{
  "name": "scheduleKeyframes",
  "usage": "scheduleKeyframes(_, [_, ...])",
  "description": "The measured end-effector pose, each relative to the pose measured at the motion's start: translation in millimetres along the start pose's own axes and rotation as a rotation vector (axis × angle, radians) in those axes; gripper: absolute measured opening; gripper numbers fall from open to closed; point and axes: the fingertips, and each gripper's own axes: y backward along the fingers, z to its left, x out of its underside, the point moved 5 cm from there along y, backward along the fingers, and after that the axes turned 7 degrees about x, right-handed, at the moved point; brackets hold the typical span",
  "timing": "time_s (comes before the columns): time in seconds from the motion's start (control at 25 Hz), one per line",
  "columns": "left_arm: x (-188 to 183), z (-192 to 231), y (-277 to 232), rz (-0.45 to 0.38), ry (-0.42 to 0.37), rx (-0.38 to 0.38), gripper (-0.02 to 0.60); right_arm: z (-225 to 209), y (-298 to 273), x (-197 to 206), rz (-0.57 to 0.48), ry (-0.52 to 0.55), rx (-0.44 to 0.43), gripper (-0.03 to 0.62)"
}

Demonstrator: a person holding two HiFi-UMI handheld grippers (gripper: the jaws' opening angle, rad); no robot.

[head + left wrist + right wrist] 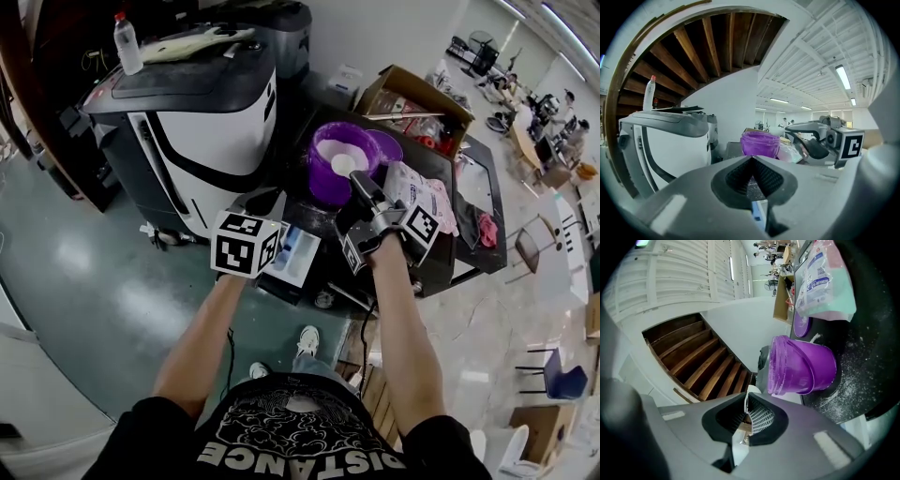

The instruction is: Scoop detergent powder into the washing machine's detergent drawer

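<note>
On a powder-dusted black table (867,371), the purple detergent tub (801,364) stands just ahead of the right gripper (357,183), which is clamped on a thin white scoop handle (746,401). The scoop looks light, stiff and probably slippery, so a firm mid-handle pinch suits it. The left gripper (752,161), closed on nothing, hovers by the detergent drawer (298,253).

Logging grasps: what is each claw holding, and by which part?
The right claw pinches the white scoop by its thin handle. The left claw is shut on nothing.
</note>
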Motion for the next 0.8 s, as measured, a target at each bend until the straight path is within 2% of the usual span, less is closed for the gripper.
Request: scheduleKeyframes(0.8, [32, -17, 21, 0.017, 0.017, 0.028, 0.000, -40, 36, 44, 0.043, 0.049, 0.066, 0.034])
